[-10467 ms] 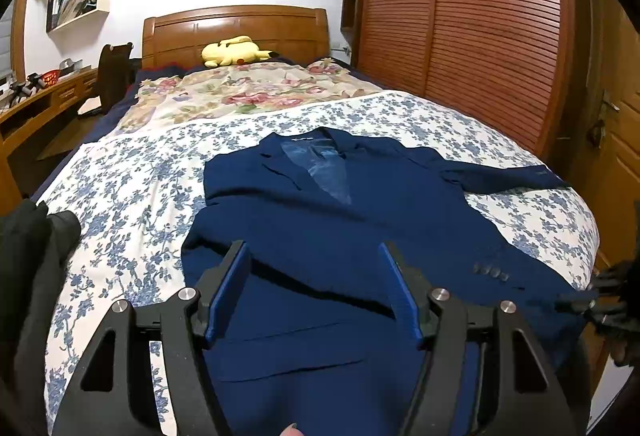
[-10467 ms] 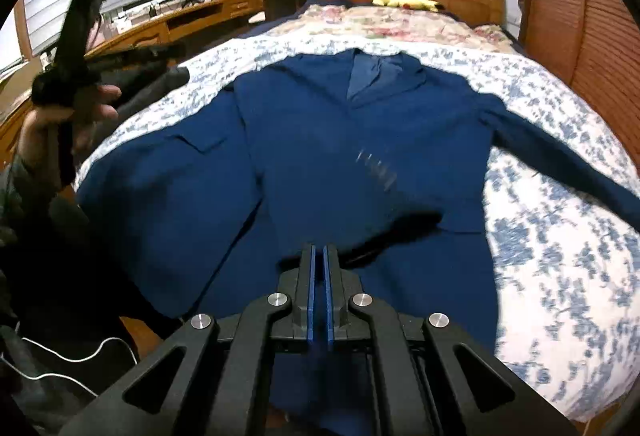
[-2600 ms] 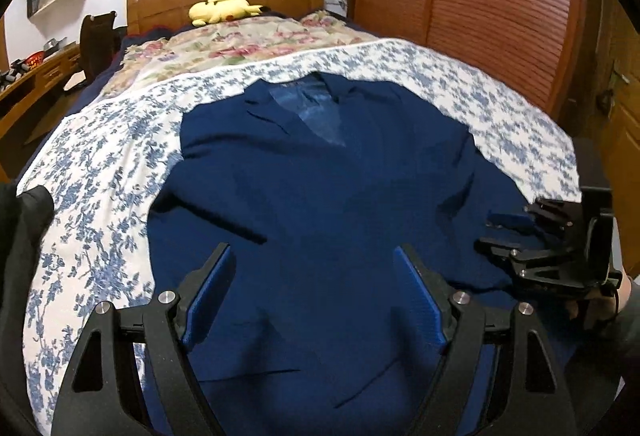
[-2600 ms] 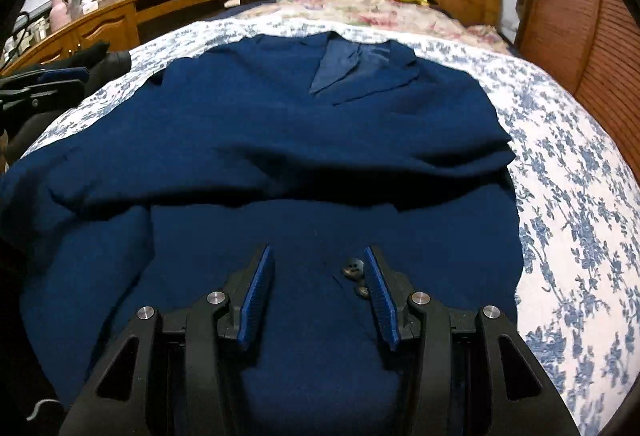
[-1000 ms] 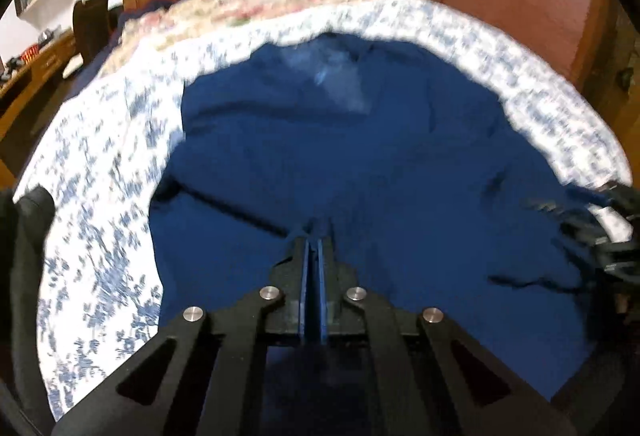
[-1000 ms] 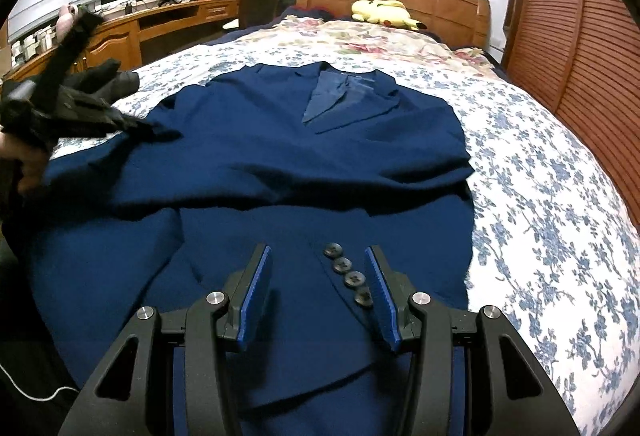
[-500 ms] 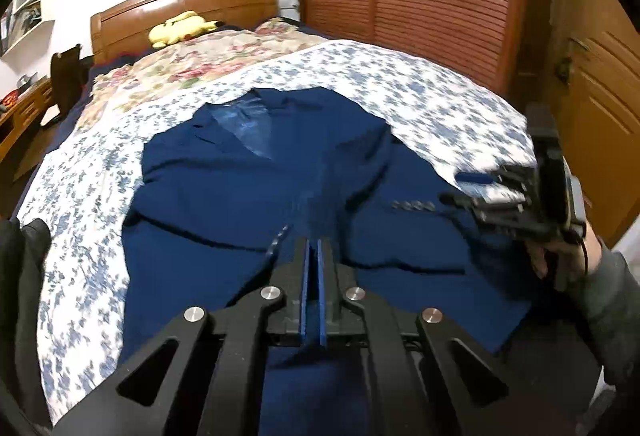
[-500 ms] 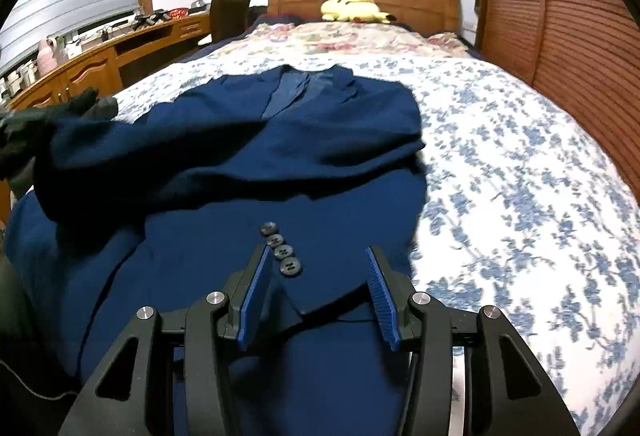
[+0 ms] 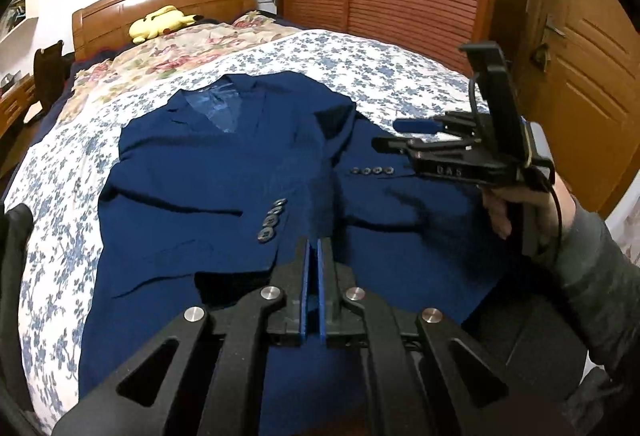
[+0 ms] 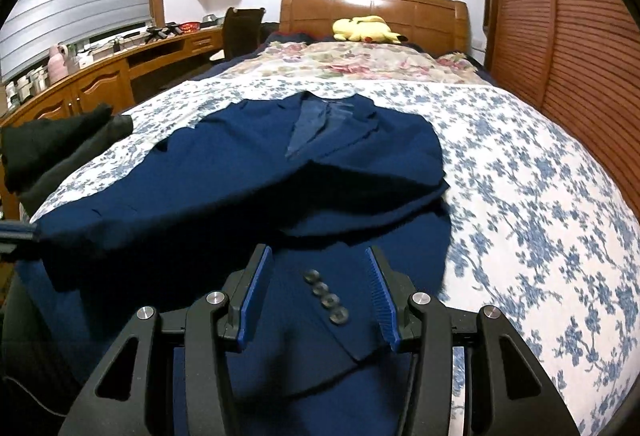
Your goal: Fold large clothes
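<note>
Two grippers above a blue jacket (image 9: 208, 172) on the bed (image 10: 520, 164): left gripper (image 9: 312, 248) pinched on a jacket fold, right gripper (image 10: 318, 268) parted, empty, over sleeve buttons (image 10: 326, 296).

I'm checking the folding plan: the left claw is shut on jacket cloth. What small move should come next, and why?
Probably carry the left claw across and lay its pinched fold over the middle of the jacket. It is shut on lifted cloth, while the right claw hangs open above the buttoned cuff, gripping nothing.
</note>
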{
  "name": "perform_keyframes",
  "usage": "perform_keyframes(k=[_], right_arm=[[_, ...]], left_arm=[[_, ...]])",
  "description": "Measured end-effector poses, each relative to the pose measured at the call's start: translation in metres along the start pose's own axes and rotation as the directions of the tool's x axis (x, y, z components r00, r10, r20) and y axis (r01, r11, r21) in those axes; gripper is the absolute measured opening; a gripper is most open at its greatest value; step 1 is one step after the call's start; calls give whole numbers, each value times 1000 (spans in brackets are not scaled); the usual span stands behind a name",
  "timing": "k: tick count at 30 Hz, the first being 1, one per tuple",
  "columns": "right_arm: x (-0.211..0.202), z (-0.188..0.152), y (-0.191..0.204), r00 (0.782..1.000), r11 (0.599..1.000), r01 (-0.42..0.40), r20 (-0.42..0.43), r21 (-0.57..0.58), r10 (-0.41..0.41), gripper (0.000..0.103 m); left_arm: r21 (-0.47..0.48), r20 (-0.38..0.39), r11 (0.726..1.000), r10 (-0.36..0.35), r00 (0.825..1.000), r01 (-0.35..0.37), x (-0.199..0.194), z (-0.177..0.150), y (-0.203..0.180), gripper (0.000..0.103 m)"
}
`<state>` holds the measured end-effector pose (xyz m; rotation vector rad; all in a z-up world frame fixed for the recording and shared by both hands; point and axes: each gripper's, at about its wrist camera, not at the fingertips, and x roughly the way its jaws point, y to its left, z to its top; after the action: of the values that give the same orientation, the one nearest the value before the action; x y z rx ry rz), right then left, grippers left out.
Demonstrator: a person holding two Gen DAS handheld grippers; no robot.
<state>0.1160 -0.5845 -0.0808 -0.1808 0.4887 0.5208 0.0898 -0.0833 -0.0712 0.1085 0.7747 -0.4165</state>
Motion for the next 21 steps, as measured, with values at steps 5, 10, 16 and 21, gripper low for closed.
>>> perform_keyframes(k=[5, 10, 16, 21], right_arm=[[4, 4, 7, 1000, 1000, -18, 7, -9, 18, 50], [9, 5, 13, 999, 999, -33, 8, -21, 33, 50], [12, 5, 18, 998, 998, -56, 9, -28, 56, 50], [20, 4, 27, 998, 997, -63, -11, -42, 62, 50]], left_arm=[[-10, -21, 1000, -2, 1000, 2, -1, -11, 1, 4], [-16, -16, 1000, -7, 1000, 7, -7, -16, 3, 4], [-50, -9, 999, 19, 1000, -20, -11, -15, 19, 4], [-71, -33, 995, 66, 997, -68, -1, -17, 37, 23]])
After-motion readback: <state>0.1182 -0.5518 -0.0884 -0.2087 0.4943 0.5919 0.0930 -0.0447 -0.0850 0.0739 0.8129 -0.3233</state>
